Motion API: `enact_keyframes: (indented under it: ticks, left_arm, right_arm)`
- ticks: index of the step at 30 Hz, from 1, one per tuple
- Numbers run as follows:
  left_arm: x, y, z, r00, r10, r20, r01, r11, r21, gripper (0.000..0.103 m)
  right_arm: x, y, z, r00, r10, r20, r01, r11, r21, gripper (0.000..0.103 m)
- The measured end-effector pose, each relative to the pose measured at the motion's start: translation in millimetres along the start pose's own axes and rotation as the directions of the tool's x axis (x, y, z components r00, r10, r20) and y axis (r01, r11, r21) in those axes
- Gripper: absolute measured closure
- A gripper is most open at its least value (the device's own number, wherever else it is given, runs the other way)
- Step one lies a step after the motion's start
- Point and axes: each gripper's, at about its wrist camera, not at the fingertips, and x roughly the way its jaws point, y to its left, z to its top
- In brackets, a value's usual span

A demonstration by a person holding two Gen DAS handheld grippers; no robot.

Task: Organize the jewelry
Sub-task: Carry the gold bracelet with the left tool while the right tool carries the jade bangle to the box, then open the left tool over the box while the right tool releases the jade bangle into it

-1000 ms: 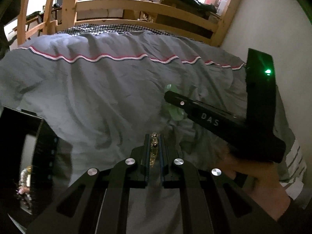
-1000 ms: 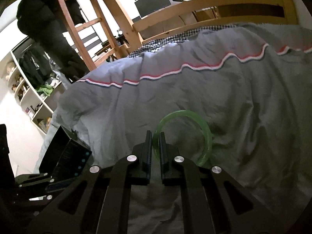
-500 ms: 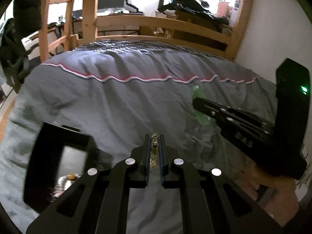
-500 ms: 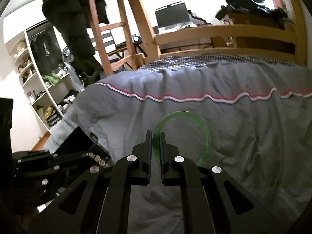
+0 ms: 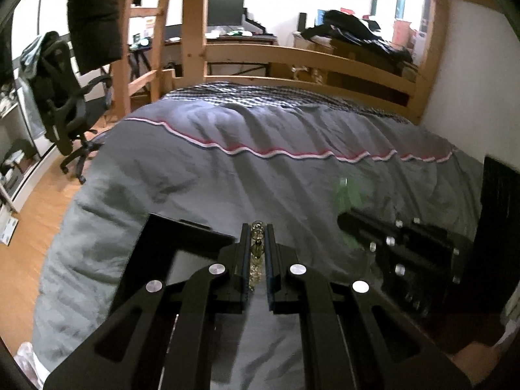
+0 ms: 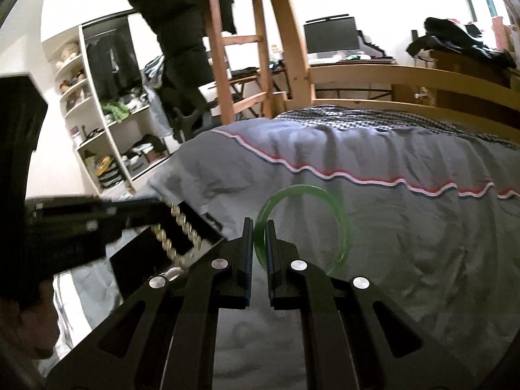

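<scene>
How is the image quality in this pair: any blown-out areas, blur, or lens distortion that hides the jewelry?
Left wrist view: windows behind the bed frame are blown out; the green bangle is a faint smear, while the bead chain in the left gripper reads sharp. Right wrist view: the bangle in the right gripper is clear, the chain motion-blurred; fisheye bends the rails in both.

The grey duvet [image 5: 260,175] lies bare across its far half, open to a reach. Near left, the black box [image 5: 182,240] blocks the way, the left gripper [image 5: 256,237] just above it. The right gripper [image 5: 399,247] crowds the near right.
</scene>
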Motion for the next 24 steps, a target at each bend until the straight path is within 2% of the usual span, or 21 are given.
enact_keyframes:
  ticks: [9, 13, 22, 24]
  left_arm:
    - [-7, 34, 3, 0.999, 0.050, -0.014, -0.051, 0.996, -0.077, 0.095]
    - [-16, 51, 4, 0.997, 0.075, 0.000, -0.074, 0.989, -0.125, 0.095]
    - [-23, 76, 4, 0.996, 0.092, 0.011, -0.088, 0.975, -0.203, 0.095]
    - [-18, 85, 2, 0.996, 0.091, -0.007, -0.090, 0.968, -0.234, 0.095]
  right_arm:
    - [14, 37, -3, 0.999, 0.049, -0.021, -0.050, 0.998, -0.045, 0.095]
    - [26, 62, -1, 0.995, 0.096, -0.031, -0.098, 0.993, -0.060, 0.095]
    - [50, 99, -4, 0.984, 0.162, -0.069, -0.168, 0.982, -0.090, 0.095]
    - [55, 103, -4, 0.982, 0.175, -0.078, -0.181, 0.980, -0.087, 0.095]
